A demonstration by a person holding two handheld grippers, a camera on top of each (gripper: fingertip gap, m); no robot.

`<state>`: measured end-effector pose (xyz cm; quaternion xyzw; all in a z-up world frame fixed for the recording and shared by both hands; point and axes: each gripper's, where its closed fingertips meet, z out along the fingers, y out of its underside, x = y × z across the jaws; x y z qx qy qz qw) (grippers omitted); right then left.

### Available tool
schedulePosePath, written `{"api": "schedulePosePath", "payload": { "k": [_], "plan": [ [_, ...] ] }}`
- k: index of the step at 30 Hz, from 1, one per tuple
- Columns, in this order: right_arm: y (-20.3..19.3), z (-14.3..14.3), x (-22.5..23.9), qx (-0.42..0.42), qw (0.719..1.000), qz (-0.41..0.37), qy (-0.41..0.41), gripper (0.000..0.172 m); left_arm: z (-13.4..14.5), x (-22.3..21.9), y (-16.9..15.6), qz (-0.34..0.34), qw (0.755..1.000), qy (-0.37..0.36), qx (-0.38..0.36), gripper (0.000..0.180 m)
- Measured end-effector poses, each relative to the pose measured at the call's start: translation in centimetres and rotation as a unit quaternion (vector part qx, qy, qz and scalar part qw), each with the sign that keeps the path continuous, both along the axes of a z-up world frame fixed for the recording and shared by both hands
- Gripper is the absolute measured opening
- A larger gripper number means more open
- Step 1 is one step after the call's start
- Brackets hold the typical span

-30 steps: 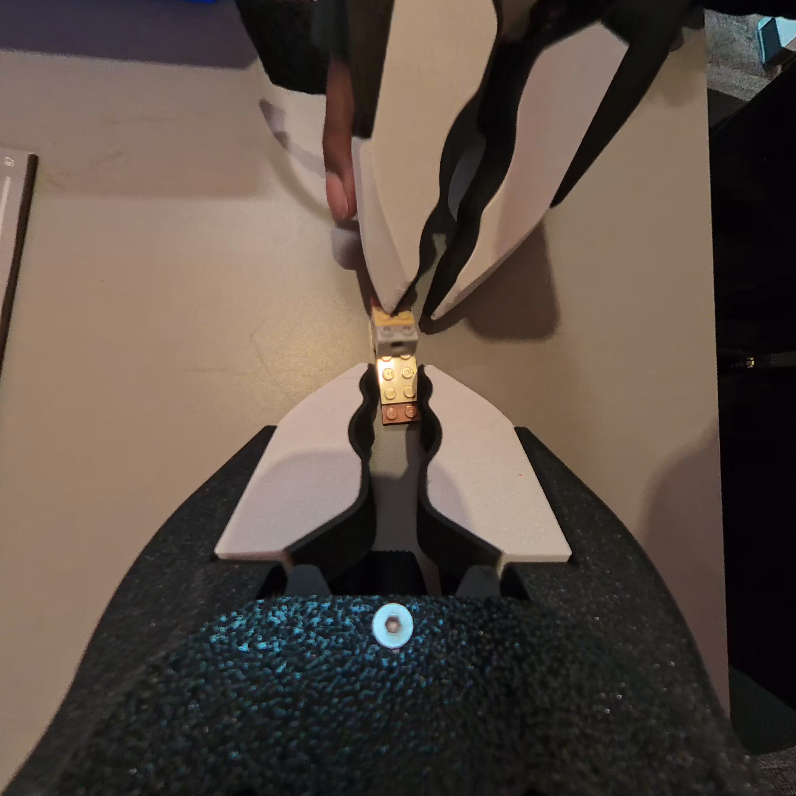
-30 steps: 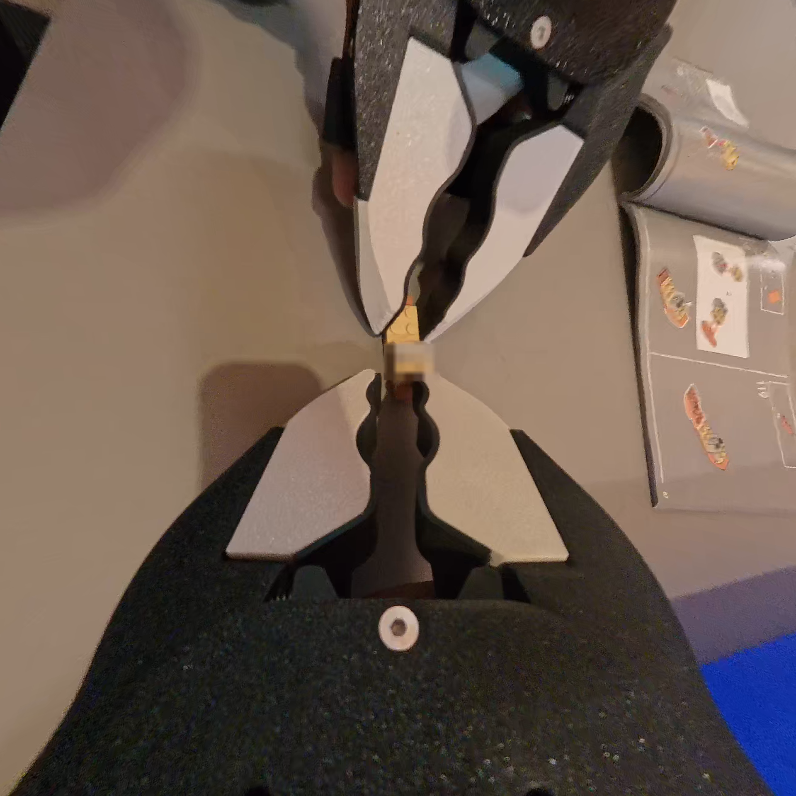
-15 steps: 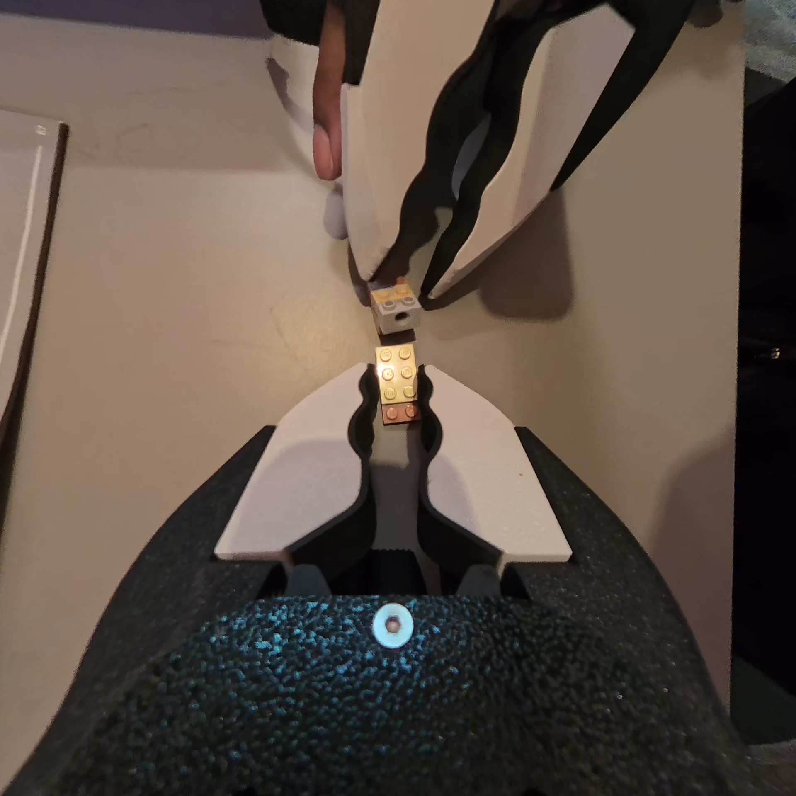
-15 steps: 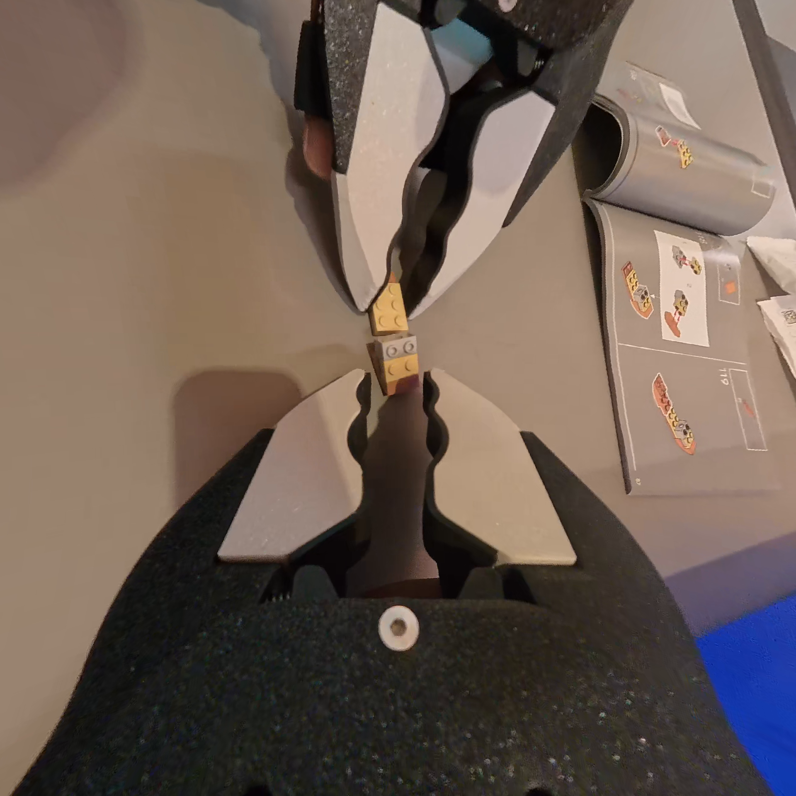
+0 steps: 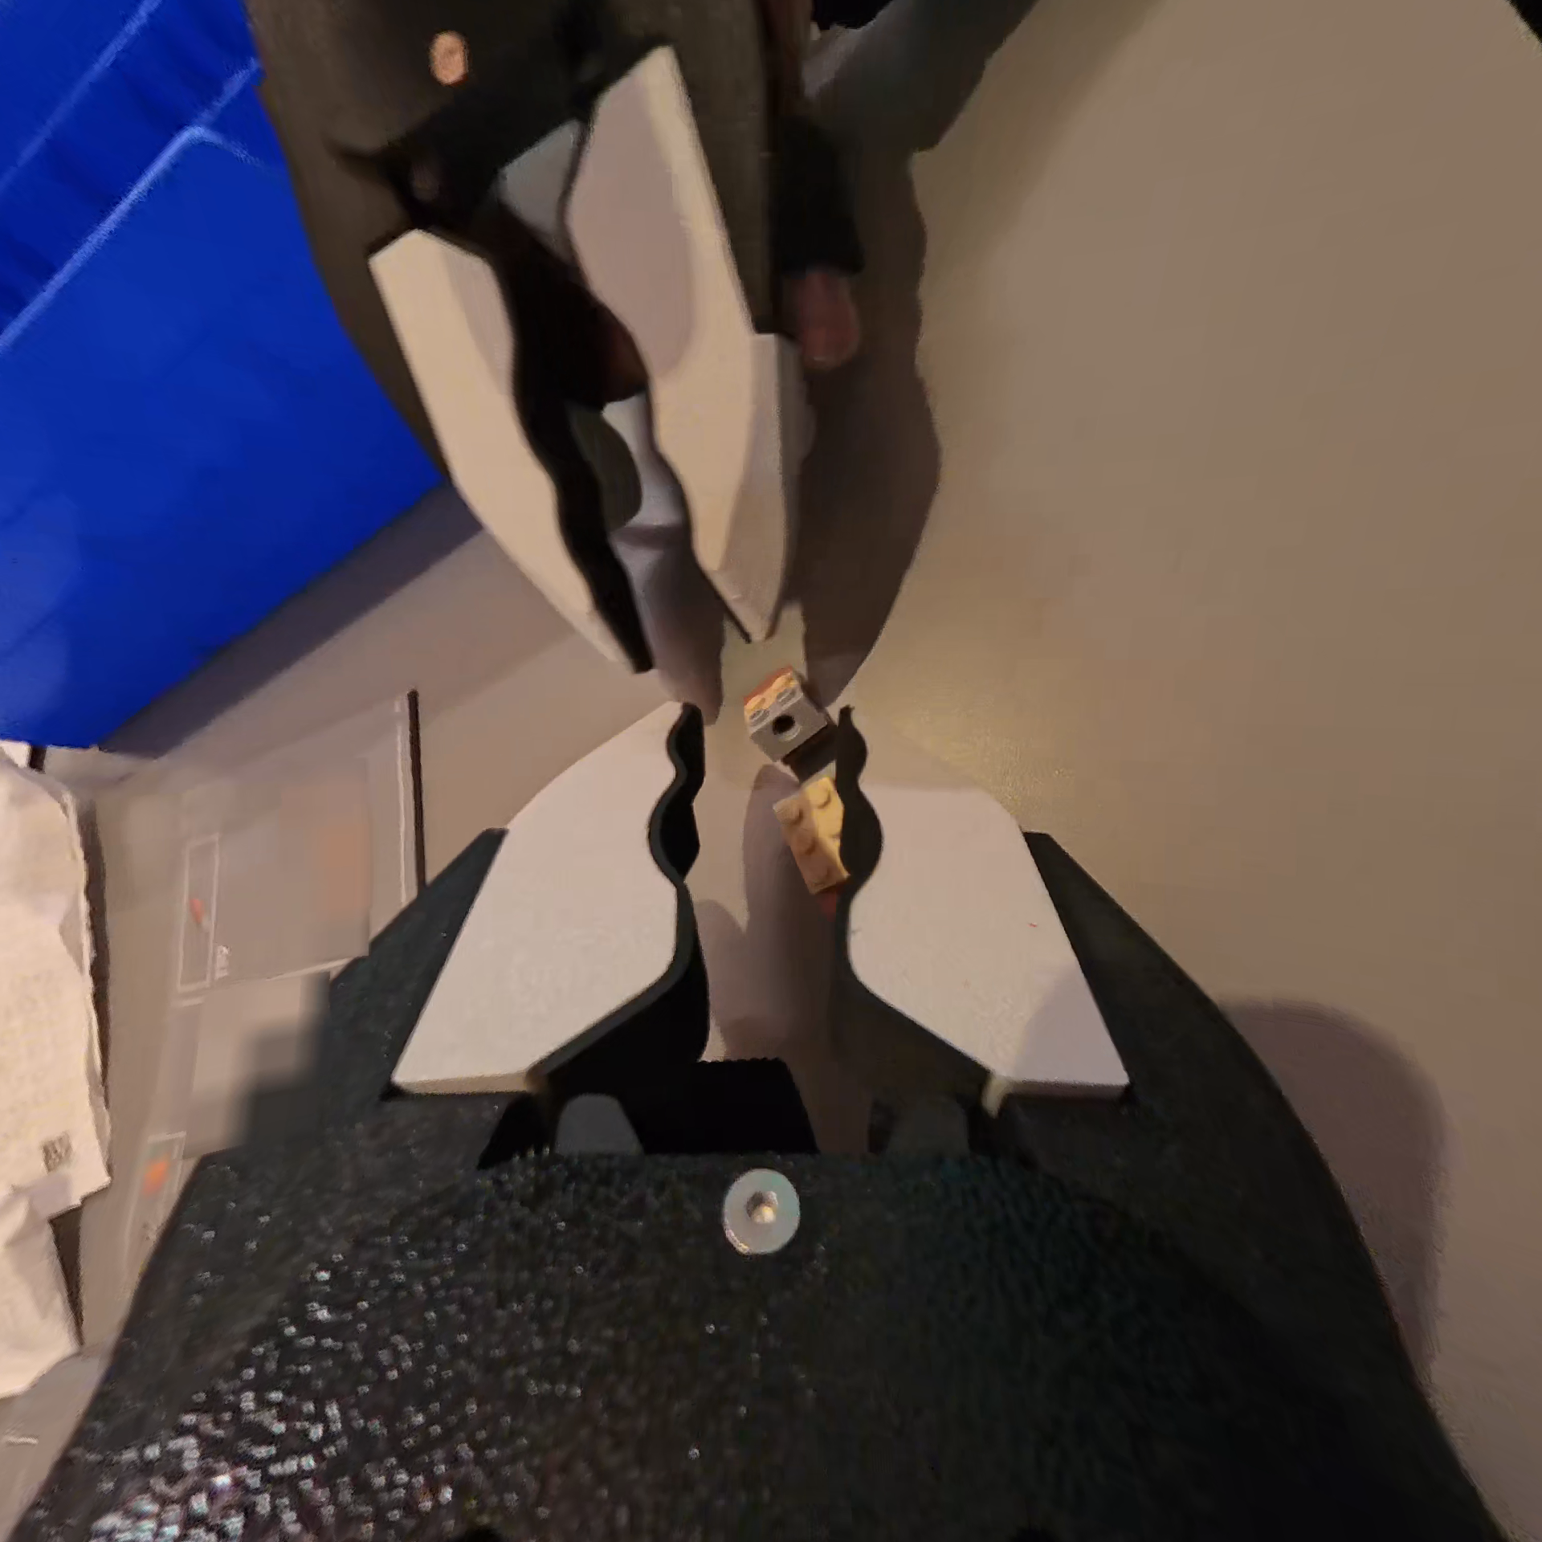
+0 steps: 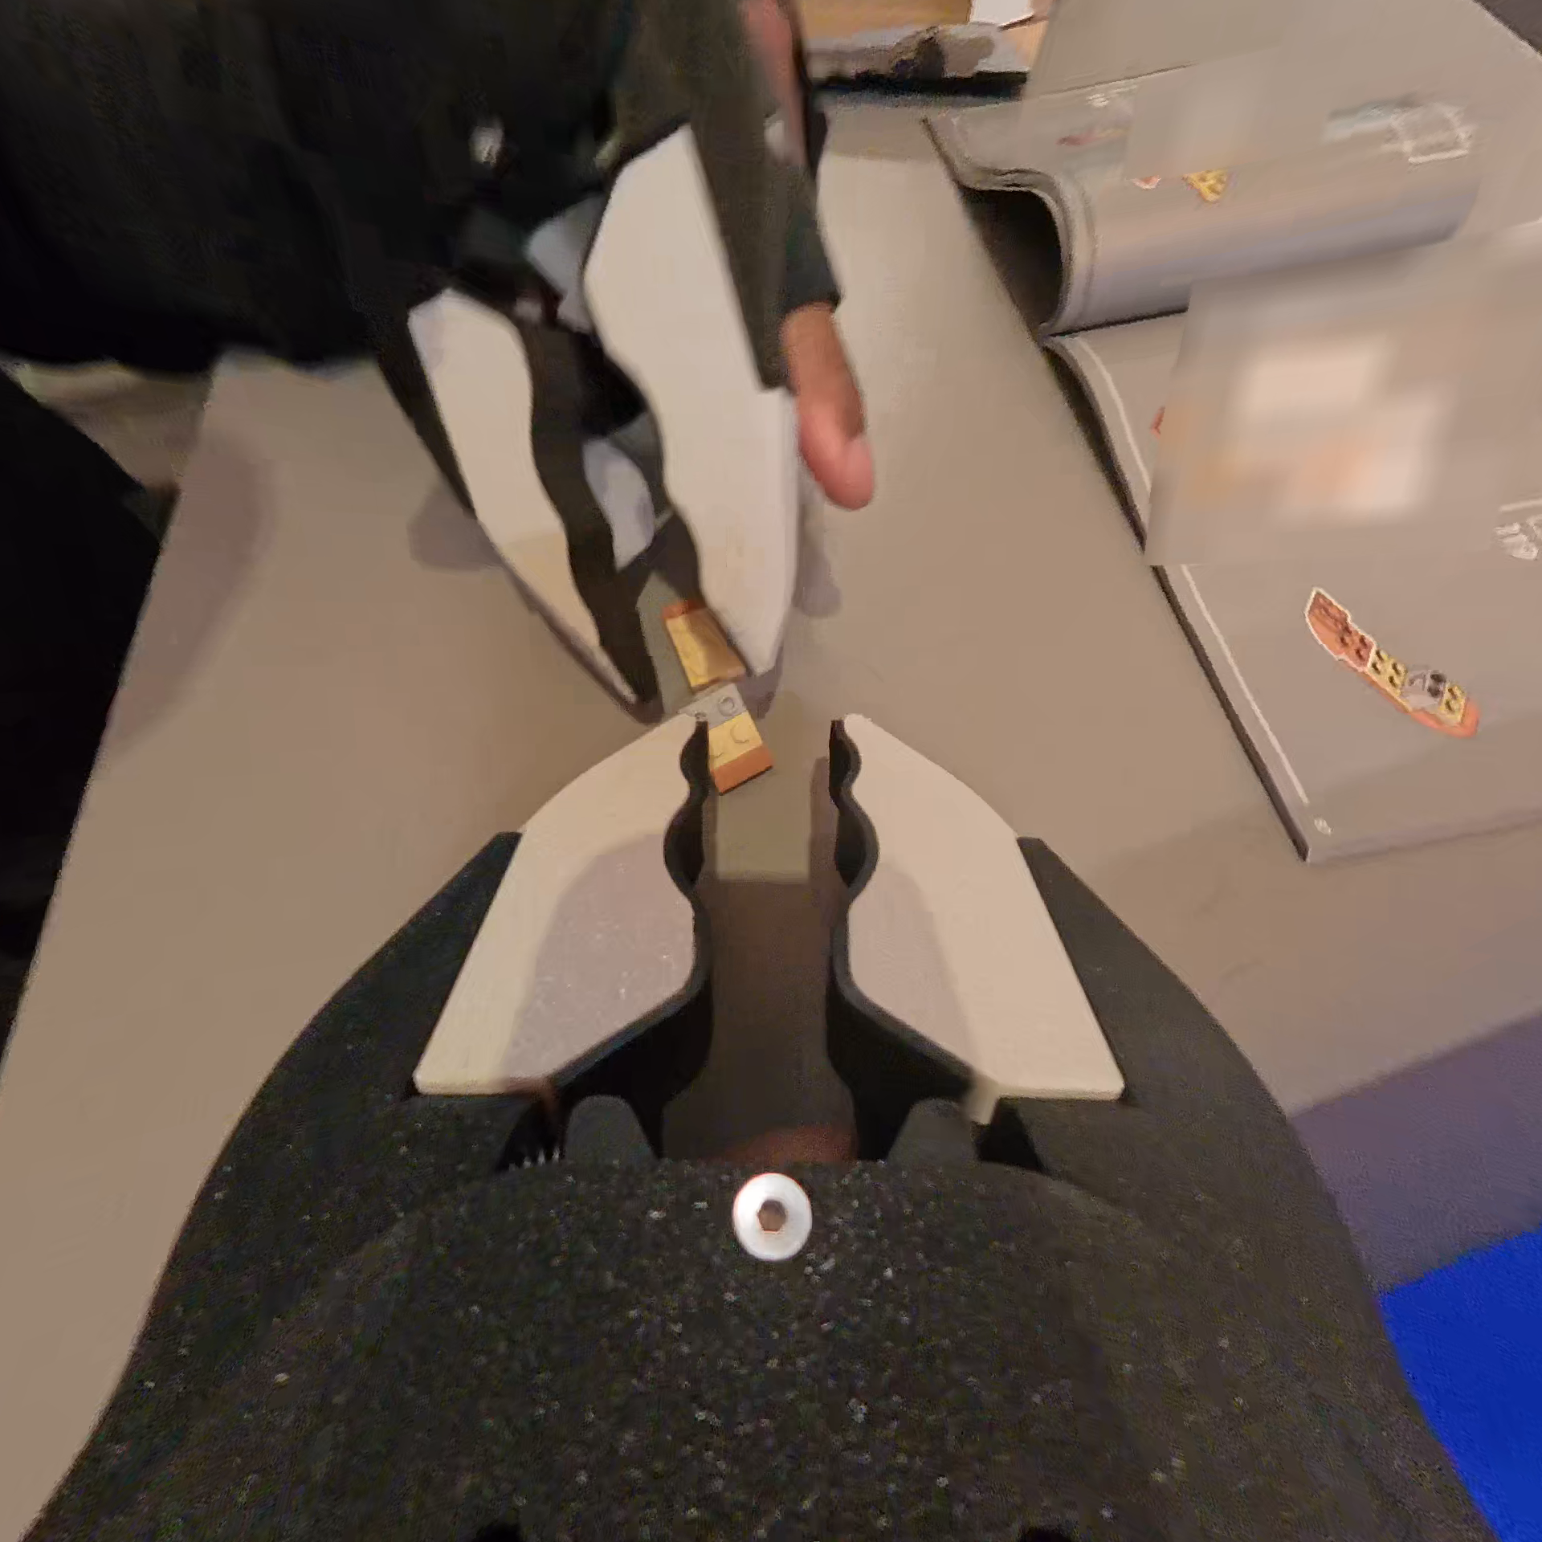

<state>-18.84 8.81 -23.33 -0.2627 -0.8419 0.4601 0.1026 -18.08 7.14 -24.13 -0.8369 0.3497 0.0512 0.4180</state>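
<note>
A small brick assembly lies between my two grippers on the beige table [image 5: 1210, 501]. It has a grey brick with a hole [image 5: 784, 726], yellow plates [image 5: 818, 834] and a brown base. My left gripper [image 5: 768, 713] is open. The yellow end sits in its gap against the right finger only, clear of the left pad. My right gripper [image 6: 766, 734] is open. The assembly's brown-edged end [image 6: 734, 751] lies by its left fingertip, clear of the right pad. The right gripper [image 5: 697, 647] faces the left one tip to tip. The left gripper also shows in the right wrist view [image 6: 699, 680].
A blue bin [image 5: 167, 375] stands at the far left. An open grey instruction booklet [image 6: 1335, 584] lies to the right. White paper or bags [image 5: 42, 918] lie at the left edge. A person's finger [image 6: 834, 451] rests on the left gripper's side. The tips of both grippers are at nearly the same place.
Both grippers have opened. The left let go of the yellow plate it pinched and the right let go of the far end. Both have swung to a new angle over the table.
</note>
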Motion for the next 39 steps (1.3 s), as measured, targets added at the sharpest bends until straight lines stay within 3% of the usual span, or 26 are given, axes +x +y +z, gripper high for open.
{"api": "schedulePosePath", "payload": {
  "k": [5,8,9,11,13,18,20,24,29,32,35,39],
  "plan": [
    [0.1,2.6,-0.5,-0.124,0.989,-0.064,-0.052,0.032,-1.0,0.3,0.5,-0.004,1.0,0.025,-0.015,0.027],
    [0.2,7.6,-0.8,-0.291,0.949,-0.112,-0.048,0.035,-1.5,0.1,0.6,0.009,0.999,0.018,-0.03,0.02],
    [0.8,10.2,-0.9,-0.376,0.915,-0.138,-0.044,0.035,-1.5,0.1,0.7,0.016,0.999,0.004,-0.034,0.02],
    [3.1,15.1,-0.7,-0.552,0.812,-0.188,-0.035,0.029,-1.5,0.0,0.9,0.035,0.998,-0.032,-0.044,0.02],
    [5.1,18.2,0.4,-0.653,0.726,-0.216,-0.012,0.023,-1.4,-0.3,1.2,0.056,0.996,-0.061,-0.043,0.02],
    [5.5,24.0,3.4,-0.781,0.608,-0.143,0.01,0.035,-1.3,-0.6,1.6,0.075,0.99,-0.114,-0.043,0.02],
    [5.7,25.0,3.6,-0.807,0.58,-0.114,0.001,0.043,-1.3,-0.8,1.7,0.083,0.988,-0.123,-0.045,0.02],
    [5.5,25.0,3.1,-0.821,0.562,-0.102,-0.017,0.054,-1.1,-1.0,1.7,0.091,0.985,-0.143,-0.044,0.02],
    [6.2,25.4,3.6,-0.834,0.545,-0.089,0.007,0.054,-0.8,-1.0,1.7,0.098,0.98,-0.167,-0.041,0.02],
    [6.4,25.7,3.9,-0.822,0.561,-0.091,0.035,0.055,-0.5,-0.9,1.8,0.102,0.977,-0.182,-0.039,0.02],
    [6.6,25.9,4.5,-0.829,0.553,-0.069,0.036,0.051,-0.1,-0.8,1.8,0.108,0.971,-0.211,-0.035,0.02],
    [5.4,26.9,4.9,-0.822,0.566,-0.053,0.039,0.051,1.0,-0.9,1.9,0.119,0.953,-0.277,-0.026,0.019]
  ]
}}
